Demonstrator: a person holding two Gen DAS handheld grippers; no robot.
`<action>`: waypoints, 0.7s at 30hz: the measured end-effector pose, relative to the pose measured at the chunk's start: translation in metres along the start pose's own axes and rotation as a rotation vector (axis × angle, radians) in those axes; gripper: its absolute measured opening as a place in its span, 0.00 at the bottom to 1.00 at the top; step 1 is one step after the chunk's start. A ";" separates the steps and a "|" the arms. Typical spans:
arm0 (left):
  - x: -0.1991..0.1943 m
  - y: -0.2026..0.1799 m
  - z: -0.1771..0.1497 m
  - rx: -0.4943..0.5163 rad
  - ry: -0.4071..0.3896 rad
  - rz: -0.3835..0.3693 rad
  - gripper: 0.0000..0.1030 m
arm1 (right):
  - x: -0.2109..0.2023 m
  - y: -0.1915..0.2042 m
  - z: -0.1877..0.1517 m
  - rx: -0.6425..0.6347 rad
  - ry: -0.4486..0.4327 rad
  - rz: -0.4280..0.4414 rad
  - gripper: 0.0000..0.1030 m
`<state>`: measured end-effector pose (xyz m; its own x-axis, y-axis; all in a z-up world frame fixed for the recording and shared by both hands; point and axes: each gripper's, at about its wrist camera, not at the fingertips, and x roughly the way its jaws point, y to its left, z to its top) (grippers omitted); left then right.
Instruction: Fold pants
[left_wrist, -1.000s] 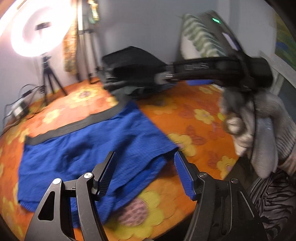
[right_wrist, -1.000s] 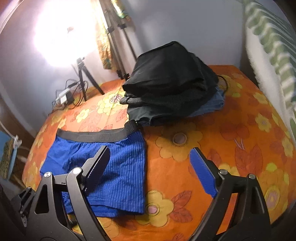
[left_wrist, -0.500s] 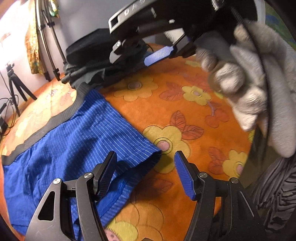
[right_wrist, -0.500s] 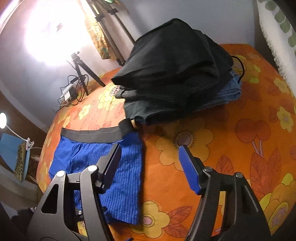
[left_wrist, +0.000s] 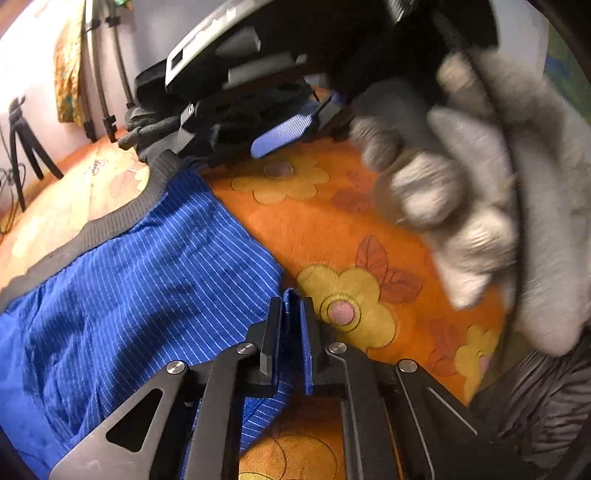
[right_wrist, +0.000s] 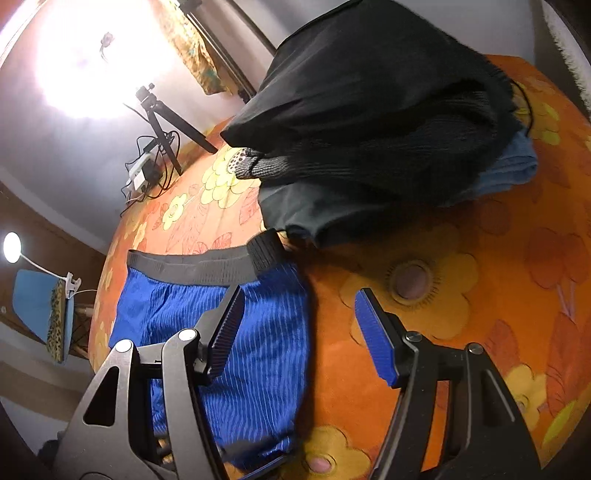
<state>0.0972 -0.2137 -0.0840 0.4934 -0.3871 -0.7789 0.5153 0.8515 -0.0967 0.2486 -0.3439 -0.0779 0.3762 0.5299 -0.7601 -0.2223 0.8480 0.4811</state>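
Note:
Blue pinstriped shorts (left_wrist: 155, 280) with a dark grey waistband (left_wrist: 122, 218) lie flat on the orange flowered cover (left_wrist: 332, 221). My left gripper (left_wrist: 290, 302) is shut on the shorts' right leg hem corner. My right gripper (right_wrist: 299, 314) is open and hovers over the shorts' right edge (right_wrist: 273, 332), just below the waistband's turned-up end (right_wrist: 264, 251). In the left wrist view the right gripper (left_wrist: 284, 133) shows above, held by a grey-gloved hand (left_wrist: 480, 192).
A pile of dark clothes (right_wrist: 373, 110) with a light blue garment (right_wrist: 513, 166) under it sits just beyond the waistband. A ring light (right_wrist: 92, 59) on a tripod (right_wrist: 162, 114) and cables stand at the far left. The cover's edge drops off at the left.
My left gripper has moved forward onto the shorts' hem corner and shut on it. My right gripper has moved in lower toward the waistband end, still open.

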 end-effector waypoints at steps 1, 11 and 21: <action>-0.002 0.001 0.001 -0.006 -0.007 -0.008 0.06 | 0.004 0.002 0.003 0.002 0.006 0.008 0.64; -0.030 0.017 0.004 -0.056 -0.090 -0.039 0.04 | 0.035 0.003 0.011 0.016 0.069 0.016 0.64; -0.015 0.003 -0.001 0.018 -0.019 -0.055 0.31 | 0.048 -0.001 0.017 0.013 0.090 0.021 0.59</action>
<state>0.0904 -0.2053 -0.0735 0.4773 -0.4400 -0.7606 0.5544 0.8224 -0.1279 0.2822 -0.3193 -0.1068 0.2887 0.5471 -0.7857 -0.2170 0.8367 0.5028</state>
